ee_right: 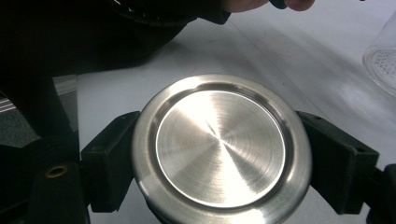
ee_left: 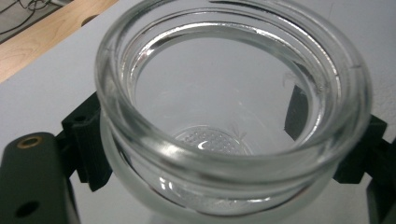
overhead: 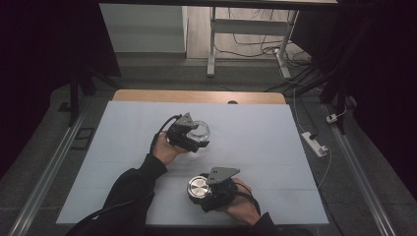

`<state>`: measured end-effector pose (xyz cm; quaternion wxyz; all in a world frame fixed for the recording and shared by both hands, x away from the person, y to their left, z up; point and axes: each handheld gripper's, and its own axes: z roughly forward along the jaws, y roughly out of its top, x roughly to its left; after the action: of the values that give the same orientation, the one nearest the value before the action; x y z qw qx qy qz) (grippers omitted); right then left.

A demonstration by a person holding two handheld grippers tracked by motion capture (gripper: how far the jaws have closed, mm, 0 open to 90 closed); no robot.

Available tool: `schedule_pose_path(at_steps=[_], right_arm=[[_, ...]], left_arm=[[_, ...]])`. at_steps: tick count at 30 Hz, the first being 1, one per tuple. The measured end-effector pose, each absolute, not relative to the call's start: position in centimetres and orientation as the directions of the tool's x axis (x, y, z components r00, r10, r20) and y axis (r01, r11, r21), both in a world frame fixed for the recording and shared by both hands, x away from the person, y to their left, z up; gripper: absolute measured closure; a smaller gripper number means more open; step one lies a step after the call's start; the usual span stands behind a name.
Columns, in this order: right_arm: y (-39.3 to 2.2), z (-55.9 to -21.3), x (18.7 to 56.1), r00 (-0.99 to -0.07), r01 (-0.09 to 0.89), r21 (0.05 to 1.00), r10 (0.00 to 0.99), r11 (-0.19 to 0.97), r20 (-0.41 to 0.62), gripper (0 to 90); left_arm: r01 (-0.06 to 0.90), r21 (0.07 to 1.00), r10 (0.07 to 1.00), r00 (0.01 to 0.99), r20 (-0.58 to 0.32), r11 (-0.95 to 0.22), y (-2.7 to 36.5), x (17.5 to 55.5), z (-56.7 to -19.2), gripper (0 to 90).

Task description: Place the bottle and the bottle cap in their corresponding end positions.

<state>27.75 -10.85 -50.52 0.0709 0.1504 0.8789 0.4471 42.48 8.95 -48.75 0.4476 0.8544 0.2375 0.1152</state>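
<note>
- The left gripper (overhead: pixel 195 139) has its two black jaws closed tight on a clear, round glass jar (overhead: pixel 199 130), one jaw pressing on each side of the jar just under its thick rolled rim.
- In the left gripper view the glass jar (ee_left: pixel 233 116) sits squarely between the jaws with its open mouth turned towards the camera; a dimpled round base shows through the glass at the far end, and one black pad shows through the wall on the right.
- The left hand (overhead: pixel 167 149) grips the back of that gripper, with a dark sleeve (overhead: pixel 133 189) running away behind it.
- The right gripper (overhead: pixel 199 191) is clamped on a round brushed-steel lid (overhead: pixel 197 188), a jaw on either side of its edge.
- In the right gripper view the steel lid (ee_right: pixel 220 149) lies flat side up between the jaws, with a raised ring round a circular brushed centre.
- The right hand (overhead: pixel 241 201) holds the rear of that gripper.
- Jar and lid are well apart: from the right gripper, the jar lies ahead and off to one side, its edge (ee_right: pixel 380 60) showing at the upper right of the right gripper view.
- Both grippers are over a pale grey table mat (overhead: pixel 255 137), beyond whose far edge a strip of wooden tabletop (overhead: pixel 147 96) shows.
</note>
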Motion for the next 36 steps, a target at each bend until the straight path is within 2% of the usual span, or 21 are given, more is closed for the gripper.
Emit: schedule_pose_path(at_steps=[27,36], right_arm=[[-10.5,-53.3,28.9,-0.939,0.223,0.760,0.343,0.610,0.001,18.6],[-10.3,-54.1,29.1,-0.943,0.205,0.720,0.330,0.663,-0.035,18.3]], left_arm=[[0.305,0.792,0.500,0.866,0.000,-0.529,8.2,42.8,-51.0,14.9],[0.310,0.797,0.494,0.869,-0.016,-0.518,8.3,43.0,-51.4,14.8]])
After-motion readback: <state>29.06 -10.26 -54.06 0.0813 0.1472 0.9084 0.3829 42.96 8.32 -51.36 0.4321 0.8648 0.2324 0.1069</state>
